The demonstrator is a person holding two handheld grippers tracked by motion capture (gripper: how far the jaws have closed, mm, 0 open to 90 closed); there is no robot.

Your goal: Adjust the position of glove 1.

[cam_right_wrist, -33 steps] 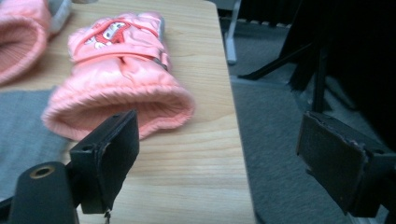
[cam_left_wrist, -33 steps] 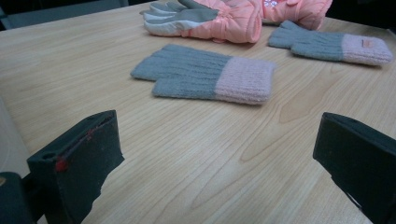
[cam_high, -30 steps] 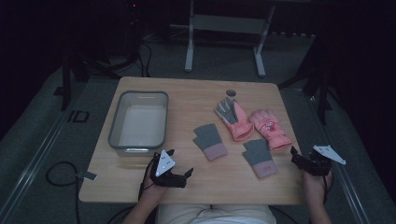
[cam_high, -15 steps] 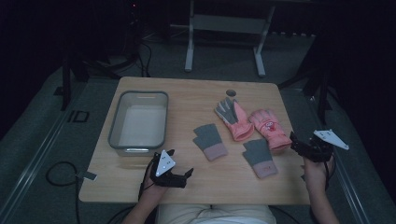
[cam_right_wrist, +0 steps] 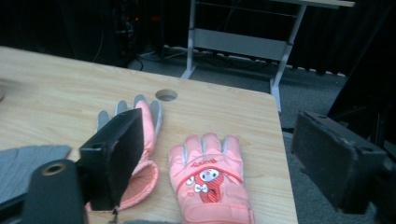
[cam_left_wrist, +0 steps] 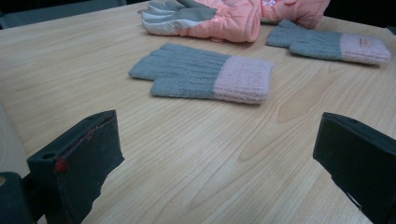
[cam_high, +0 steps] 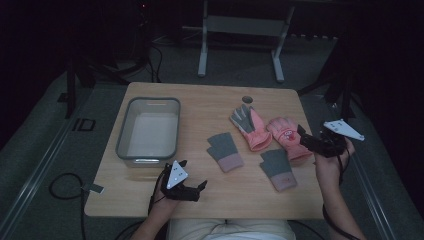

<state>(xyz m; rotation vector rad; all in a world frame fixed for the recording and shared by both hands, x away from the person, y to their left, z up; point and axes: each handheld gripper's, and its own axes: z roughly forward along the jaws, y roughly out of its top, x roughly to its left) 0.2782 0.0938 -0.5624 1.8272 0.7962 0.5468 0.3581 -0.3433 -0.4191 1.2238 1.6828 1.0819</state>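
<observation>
High view looks down on the table (cam_high: 210, 107); both claw views skim it closely.

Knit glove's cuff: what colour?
Pale pink on the grey knit glove; clearest in the left gripper view.

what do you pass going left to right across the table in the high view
grey bin → left hand-held gripper → first grey knit glove → pink glove lying palm up → second grey knit glove → pink glove with the cartoon face → right hand-held gripper
</observation>
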